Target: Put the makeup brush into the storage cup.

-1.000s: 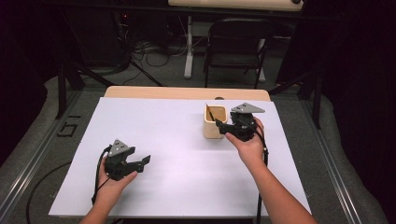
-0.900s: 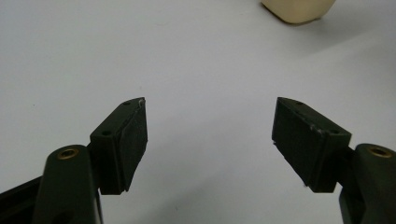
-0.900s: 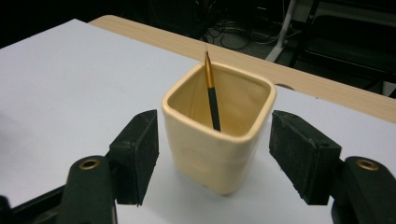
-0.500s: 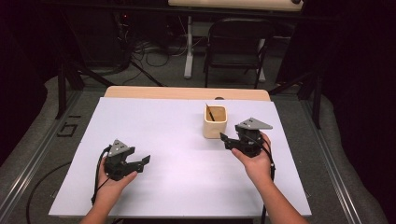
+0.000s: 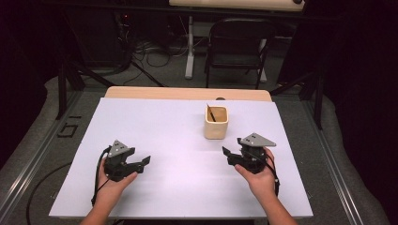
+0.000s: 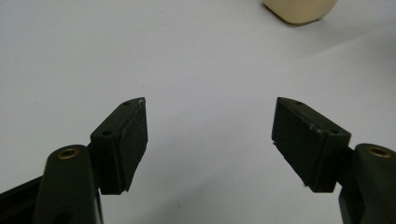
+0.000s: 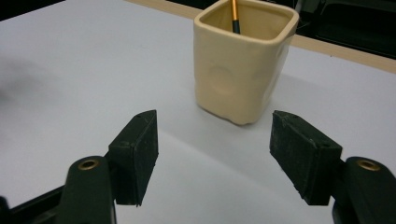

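Observation:
A cream square cup (image 5: 216, 122) stands upright on the white table sheet (image 5: 173, 136), right of centre, with a thin dark stick (image 5: 210, 113) leaning inside it. The right gripper view has the cup (image 7: 243, 60) straight ahead, the stick (image 7: 235, 15) poking from its mouth. My right gripper (image 5: 228, 155) sits low on the sheet a little in front and to the right of the cup, open with nothing between its jaws (image 7: 212, 142). My left gripper (image 5: 144, 161) rests at the front left, also open and empty (image 6: 209, 123). The cup's base (image 6: 299, 10) shows far off in its view.
A tan table edge (image 5: 187, 93) runs behind the white sheet. Beyond it stand a black folding chair (image 5: 237, 47) and cables on the floor. Dark frame legs flank the table on both sides.
My right gripper has pulled back from the cup's rim toward the front right and now sits low on the sheet, open. The left gripper has stayed put.

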`<state>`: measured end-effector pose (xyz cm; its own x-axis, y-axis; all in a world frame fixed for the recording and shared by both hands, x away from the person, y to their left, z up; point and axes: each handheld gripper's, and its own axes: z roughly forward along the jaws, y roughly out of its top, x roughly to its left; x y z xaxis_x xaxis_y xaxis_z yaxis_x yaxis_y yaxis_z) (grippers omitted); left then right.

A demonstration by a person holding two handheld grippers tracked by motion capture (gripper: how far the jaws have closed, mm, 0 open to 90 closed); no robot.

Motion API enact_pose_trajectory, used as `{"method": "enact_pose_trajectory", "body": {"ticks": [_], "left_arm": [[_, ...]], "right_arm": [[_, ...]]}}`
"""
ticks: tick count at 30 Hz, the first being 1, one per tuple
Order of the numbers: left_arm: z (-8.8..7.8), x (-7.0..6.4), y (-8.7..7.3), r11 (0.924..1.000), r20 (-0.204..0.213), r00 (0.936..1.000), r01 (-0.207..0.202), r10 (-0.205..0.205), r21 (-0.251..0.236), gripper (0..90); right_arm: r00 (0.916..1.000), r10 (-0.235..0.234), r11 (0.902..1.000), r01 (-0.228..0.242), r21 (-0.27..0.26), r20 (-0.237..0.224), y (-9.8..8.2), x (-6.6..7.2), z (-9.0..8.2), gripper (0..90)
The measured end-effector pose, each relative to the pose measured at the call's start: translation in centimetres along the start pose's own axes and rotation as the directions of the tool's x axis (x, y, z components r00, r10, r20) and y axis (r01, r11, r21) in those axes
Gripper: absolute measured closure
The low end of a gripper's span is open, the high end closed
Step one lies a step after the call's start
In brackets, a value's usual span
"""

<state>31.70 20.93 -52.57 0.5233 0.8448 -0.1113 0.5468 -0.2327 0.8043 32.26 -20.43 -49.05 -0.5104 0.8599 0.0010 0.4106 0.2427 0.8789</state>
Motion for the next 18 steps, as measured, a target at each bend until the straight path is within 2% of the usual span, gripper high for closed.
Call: {"method": "enact_pose_trajectory", "body": {"ticks": [2,10,18], "left_arm": [[0.0,0.0,0.0,1.0,-0.001,1.0,0.0,0.0,0.001,27.3],[0.0,0.0,0.0,1.0,-0.002,1.0,0.003,-0.003,0.002,27.3],[0.0,0.0,-0.1,1.0,-0.003,1.0,0.0,0.0,0.002,27.3]], "right_arm": [[0.9999,0.012,0.9999,-0.012,0.006,-0.004,-0.6,0.1,-0.2,32.5],[1.0,0.008,0.9998,-0.007,0.018,-0.005,-2.8,0.2,-0.9,32.5],[0.9996,0.026,0.9989,-0.026,0.039,-0.01,-4.1,-0.1,-1.8,32.5]]}}
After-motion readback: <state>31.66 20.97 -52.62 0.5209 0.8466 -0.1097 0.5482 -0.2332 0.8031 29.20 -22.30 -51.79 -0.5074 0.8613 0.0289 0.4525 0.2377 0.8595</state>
